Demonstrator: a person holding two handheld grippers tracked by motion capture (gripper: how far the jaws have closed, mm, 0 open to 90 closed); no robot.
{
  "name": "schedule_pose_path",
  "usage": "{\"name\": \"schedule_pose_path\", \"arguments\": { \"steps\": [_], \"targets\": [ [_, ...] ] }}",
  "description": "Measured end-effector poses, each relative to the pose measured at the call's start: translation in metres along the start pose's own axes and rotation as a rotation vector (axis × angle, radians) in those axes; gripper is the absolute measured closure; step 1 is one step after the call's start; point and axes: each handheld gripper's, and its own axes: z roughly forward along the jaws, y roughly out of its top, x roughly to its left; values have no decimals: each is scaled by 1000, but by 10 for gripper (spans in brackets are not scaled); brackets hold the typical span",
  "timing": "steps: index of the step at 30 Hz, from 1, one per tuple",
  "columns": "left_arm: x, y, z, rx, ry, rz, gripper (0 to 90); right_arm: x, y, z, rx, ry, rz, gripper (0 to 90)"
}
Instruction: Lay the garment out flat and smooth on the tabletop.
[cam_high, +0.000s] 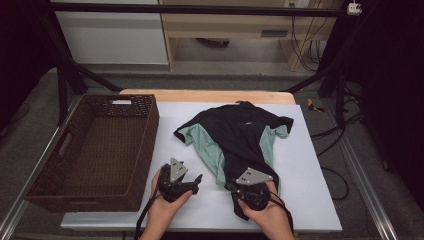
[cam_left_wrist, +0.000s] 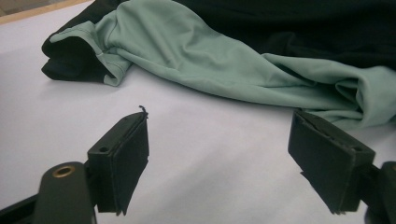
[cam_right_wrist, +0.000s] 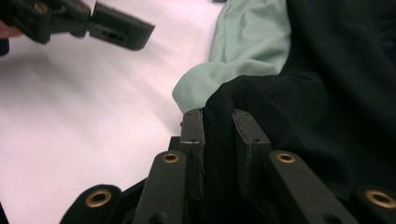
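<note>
We look down on a white sheet (cam_high: 310, 200) covering a wooden table (cam_high: 210, 95). A black and mint-green shirt (cam_high: 235, 135) lies spread on it, collar toward the far edge, hem toward us. Our right gripper (cam_high: 234, 188) sits at the near hem, on the black cloth; whether its tips pinch the cloth we cannot tell from here. Our left gripper (cam_high: 196, 183) rests on bare sheet just left of the shirt, tips pointing toward it but apart from it. An empty dark wicker basket (cam_high: 145, 150) stands at the left, overhanging the sheet's edge.
</note>
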Motion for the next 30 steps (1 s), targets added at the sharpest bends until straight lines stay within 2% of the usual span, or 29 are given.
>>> {"name": "schedule_pose_path", "arguments": {
  "steps": [7, 12, 17, 23, 30],
  "targets": [
    [-3, 0, 1, 10, -10, 12, 204, -14, -3, -8, -20, -13, 50, 775],
    [-4, 0, 1, 12, -11, 13, 205, -22, -4, -15, -37, -37, 60, 811],
    [-5, 0, 1, 16, -21, 18, 211, -34, -8, -22, -55, -61, 98, 813],
    [-13, 0, 3, 29, -48, 45, 230, -50, -18, -21, -22, -82, 152, 812],
    [-27, 0, 6, 38, -87, 81, 268, -58, -28, -7, 45, -84, 155, 811]
  ]
}}
